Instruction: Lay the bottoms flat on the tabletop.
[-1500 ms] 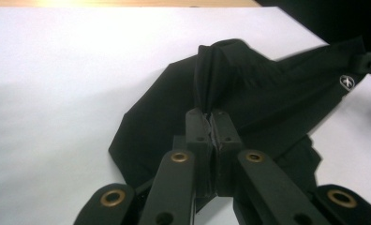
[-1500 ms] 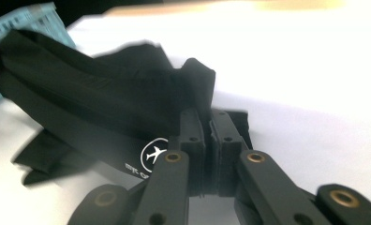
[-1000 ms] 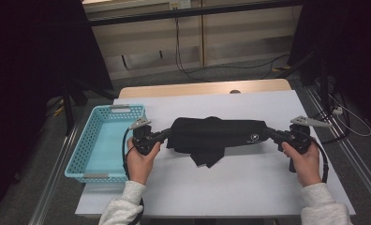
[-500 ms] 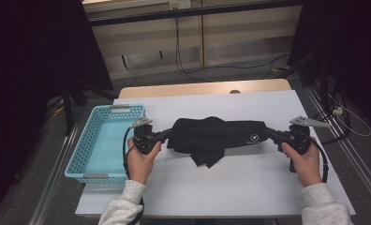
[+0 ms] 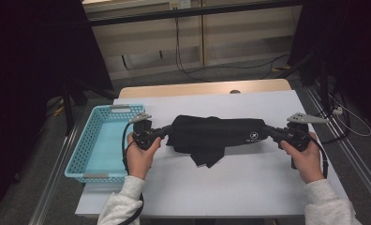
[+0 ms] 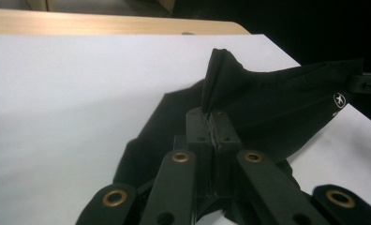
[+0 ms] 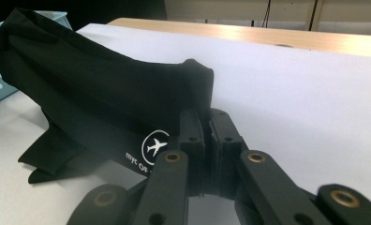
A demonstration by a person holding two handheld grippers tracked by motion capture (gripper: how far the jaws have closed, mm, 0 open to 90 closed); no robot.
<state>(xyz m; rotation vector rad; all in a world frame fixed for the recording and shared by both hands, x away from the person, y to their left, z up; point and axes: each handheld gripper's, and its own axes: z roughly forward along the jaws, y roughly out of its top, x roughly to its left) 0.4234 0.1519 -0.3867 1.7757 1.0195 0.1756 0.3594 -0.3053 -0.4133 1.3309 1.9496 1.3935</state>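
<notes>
Cloth [image 5: 216, 136]: black, small white aeroplane logo with white lettering; basket [image 5: 87, 154]: light blue, grid of holes; table [image 5: 230, 187]: white top, pale wood strip at far edge; sleeves [image 5: 122, 206]: white; grippers black.

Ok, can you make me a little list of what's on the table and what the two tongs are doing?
held thing: black cloth, stretched between both tongs, a fold hanging down in the middle
mark on cloth: small white plane logo near the right end
left tongs: shut on the cloth's left end
right tongs: shut on the cloth's right end
table: white top, wooden strip at the far edge
basket: light blue, at the table's left edge, nothing seen inside
</notes>
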